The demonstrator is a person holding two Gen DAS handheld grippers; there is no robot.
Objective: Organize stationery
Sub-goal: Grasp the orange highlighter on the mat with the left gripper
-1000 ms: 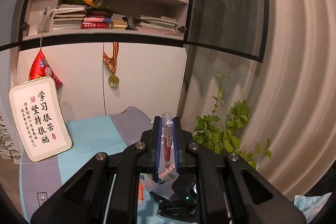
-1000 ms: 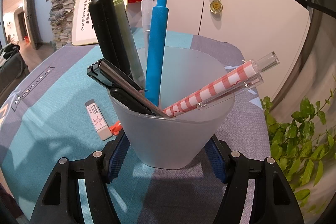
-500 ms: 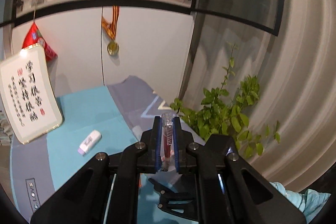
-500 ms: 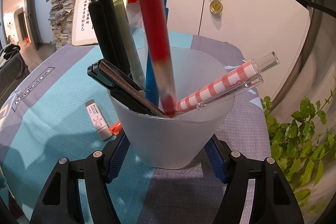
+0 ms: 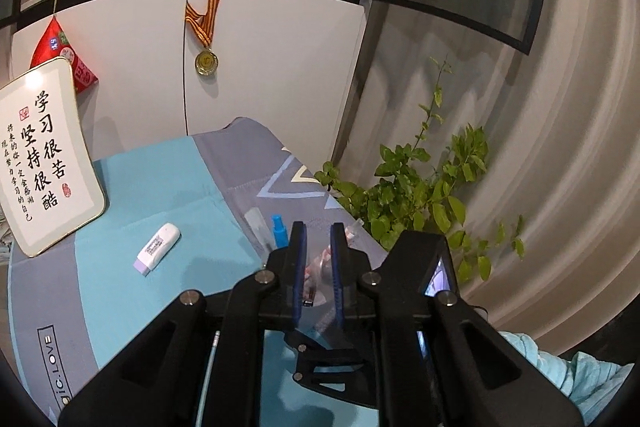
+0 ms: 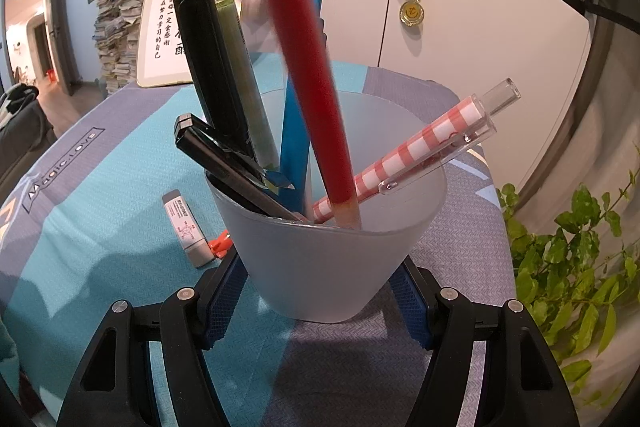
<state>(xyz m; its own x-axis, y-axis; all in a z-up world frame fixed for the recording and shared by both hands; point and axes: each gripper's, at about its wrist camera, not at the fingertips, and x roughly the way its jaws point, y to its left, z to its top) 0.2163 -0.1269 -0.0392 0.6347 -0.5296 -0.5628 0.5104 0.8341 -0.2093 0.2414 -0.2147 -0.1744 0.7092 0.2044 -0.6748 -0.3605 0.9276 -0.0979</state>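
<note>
The right wrist view shows what the left one barely does: a frosted cup (image 6: pixel 332 263) standing on the desk (image 6: pixel 100 219), clamped at its base between the right gripper's (image 6: pixel 320 291) blue-padded fingers (image 6: pixel 224 291). In it lean a black marker (image 6: pixel 208 75), an olive pen (image 6: pixel 244 83), a blue pen (image 6: pixel 298 131), a black utility knife (image 6: pixel 224 167), a red-and-white striped pen (image 6: pixel 420 147) and a red pen (image 6: pixel 308 67). The red pen's tip is down inside the cup, its top blurred and cut off by the frame's upper edge. An eraser (image 6: pixel 186 227) lies on the desk just left of the cup, with a small orange object (image 6: pixel 219 245) between them that is too hidden to identify.

From the left wrist view, the left gripper (image 5: pixel 318 267) looks down over the cup; only pen tops such as the blue pen (image 5: pixel 279 229) show past its fingers (image 5: pixel 298 267). The eraser (image 5: pixel 158 248) lies to the left, near a framed calligraphy board (image 5: pixel 40 155).

Half a second ago the left gripper held the red pen upright between closed fingers; now the fingers stand apart with nothing between them, and the red pen leans in the cup, deeper than before. The right gripper's hold on the cup is unchanged.

The cup itself is hard to make out in the left view, mostly covered by the gripper body.
</note>
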